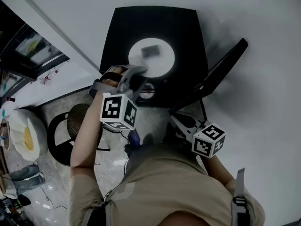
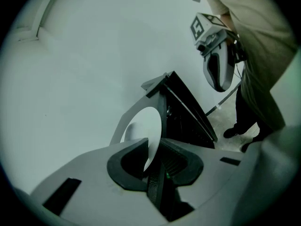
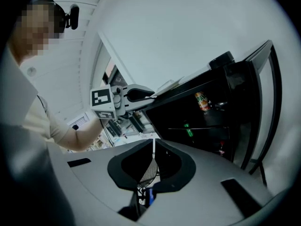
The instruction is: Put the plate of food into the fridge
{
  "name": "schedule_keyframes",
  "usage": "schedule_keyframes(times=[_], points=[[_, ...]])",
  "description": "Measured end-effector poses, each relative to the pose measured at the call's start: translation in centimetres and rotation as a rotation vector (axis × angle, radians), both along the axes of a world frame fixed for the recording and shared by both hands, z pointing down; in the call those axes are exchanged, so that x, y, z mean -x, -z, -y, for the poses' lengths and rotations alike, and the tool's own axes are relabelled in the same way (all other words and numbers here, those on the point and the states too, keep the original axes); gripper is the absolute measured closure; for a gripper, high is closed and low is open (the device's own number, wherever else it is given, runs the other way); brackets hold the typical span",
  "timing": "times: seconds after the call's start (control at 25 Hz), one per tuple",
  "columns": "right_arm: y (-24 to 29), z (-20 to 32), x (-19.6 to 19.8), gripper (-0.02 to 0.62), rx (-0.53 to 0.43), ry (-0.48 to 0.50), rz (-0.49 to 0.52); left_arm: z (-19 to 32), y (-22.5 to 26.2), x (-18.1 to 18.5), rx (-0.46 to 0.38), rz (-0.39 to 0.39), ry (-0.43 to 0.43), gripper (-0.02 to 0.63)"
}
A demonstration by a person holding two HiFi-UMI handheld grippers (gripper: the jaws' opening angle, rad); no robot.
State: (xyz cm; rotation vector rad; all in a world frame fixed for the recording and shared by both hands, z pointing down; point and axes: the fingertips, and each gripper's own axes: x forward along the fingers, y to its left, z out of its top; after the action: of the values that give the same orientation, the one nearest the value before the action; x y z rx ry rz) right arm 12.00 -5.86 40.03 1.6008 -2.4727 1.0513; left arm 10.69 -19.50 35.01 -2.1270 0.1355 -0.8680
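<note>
Pale floor and white wall take up most of what my head view gives me. At its far left stands a round black stool (image 1: 66, 131), well apart from the work.

Moving right, my left gripper (image 1: 141, 71) reaches to the near rim of the white plate (image 1: 157, 62). Its own view shows the jaws drawn narrow with that rim pinched between the pads, so I judge the grip made. The plate rests on top of the black fridge (image 1: 155, 25), and on it lies a greyish piece of food (image 1: 151, 51), too blurred to name.

Further right, the fridge door (image 1: 214, 72) stands swung open. From the right gripper view I can see into the dark inside, where drinks (image 3: 201, 101) sit on the shelves. My right gripper (image 1: 176, 121) hangs low near the door, jaws together with nothing between them.

By my reckoning the task is at an early stage: the door is open and the plate is taken hold of, but not lifted. Left to do are raising it level, bringing it down round the front edge, sliding it onto a free shelf, letting go, and probably closing the door.
</note>
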Motion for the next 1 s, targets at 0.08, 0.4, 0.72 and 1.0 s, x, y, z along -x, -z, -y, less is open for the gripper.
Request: schedule_keyframes(times=[0.08,0.4,0.72,1.0], points=[[0.0,0.1,0.1,0.569,0.003,0.001,0.02,-0.3,0.0,0.2,0.007,-0.008,0.001,0.528],[0.7,0.8,-0.3,0.569,0.03,-0.046,0.194,-1.2,0.3,1.2,0.032,-0.038,0.009,0.528],[4.2,4.2,-2.2,0.568,-0.002,-0.113,0.591,-1.9,0.5,1.7,0.054,-0.06,-0.009,0.528],[6.1,7.1,-2.2,0.561,-0.023,-0.17,0.543,-2.6,1.0,3.0,0.072,-0.071,-0.037,0.528]])
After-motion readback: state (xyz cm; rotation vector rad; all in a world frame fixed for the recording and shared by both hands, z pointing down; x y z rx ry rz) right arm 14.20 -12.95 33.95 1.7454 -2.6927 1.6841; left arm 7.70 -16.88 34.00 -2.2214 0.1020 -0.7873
